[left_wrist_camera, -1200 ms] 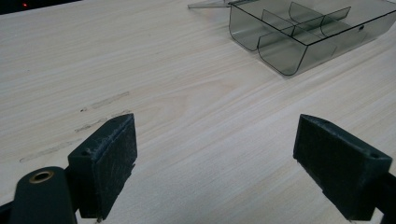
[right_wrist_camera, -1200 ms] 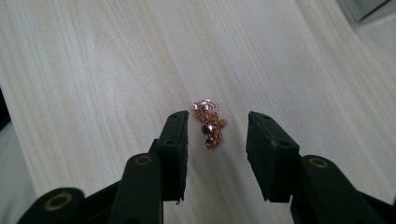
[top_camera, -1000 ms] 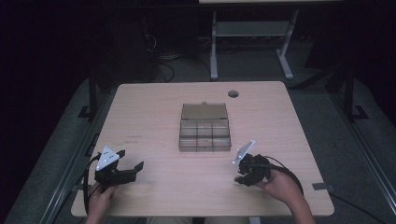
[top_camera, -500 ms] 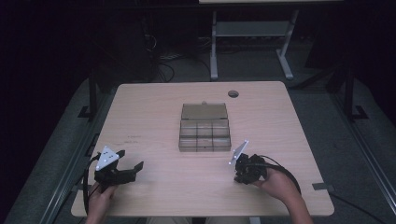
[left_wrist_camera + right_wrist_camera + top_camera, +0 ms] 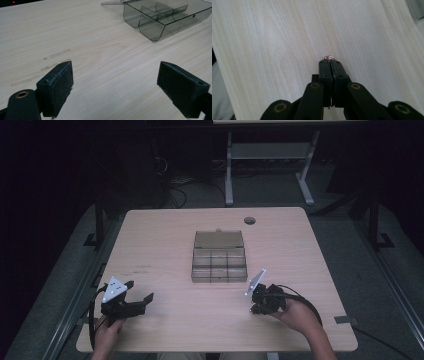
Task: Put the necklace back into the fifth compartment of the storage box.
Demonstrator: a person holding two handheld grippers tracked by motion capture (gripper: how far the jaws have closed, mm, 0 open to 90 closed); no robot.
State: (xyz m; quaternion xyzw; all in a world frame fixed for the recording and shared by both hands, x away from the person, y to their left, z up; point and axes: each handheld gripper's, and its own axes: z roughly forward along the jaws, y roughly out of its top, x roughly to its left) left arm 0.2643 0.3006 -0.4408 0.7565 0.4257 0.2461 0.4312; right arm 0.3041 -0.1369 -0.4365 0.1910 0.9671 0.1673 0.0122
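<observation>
While the room around it lies in darkness, the high view shows the pale wooden tabletop clearly, with a smoky clear compartment box at its middle, lid folded back on the far side. The left claw sits near the front left corner with its jaws spread and nothing between them. The right claw sits in front of the box's right end, its tips too small and dark here to read; whatever it grips cannot be made out from above. Compared with a second ago, the right claw's jaws, then visibly apart, have just been closing and now stand together, while both hands keep their places. In the left gripper view, the left claw is wide open over bare wood, and the compartment box lies beyond, cut off at the top edge; its compartments look empty as far as they show. In the right gripper view, the right claw is pressed together on a small shiny ring-like object, coppery and silver, mostly hidden by the pads and resting at the tabletop.
</observation>
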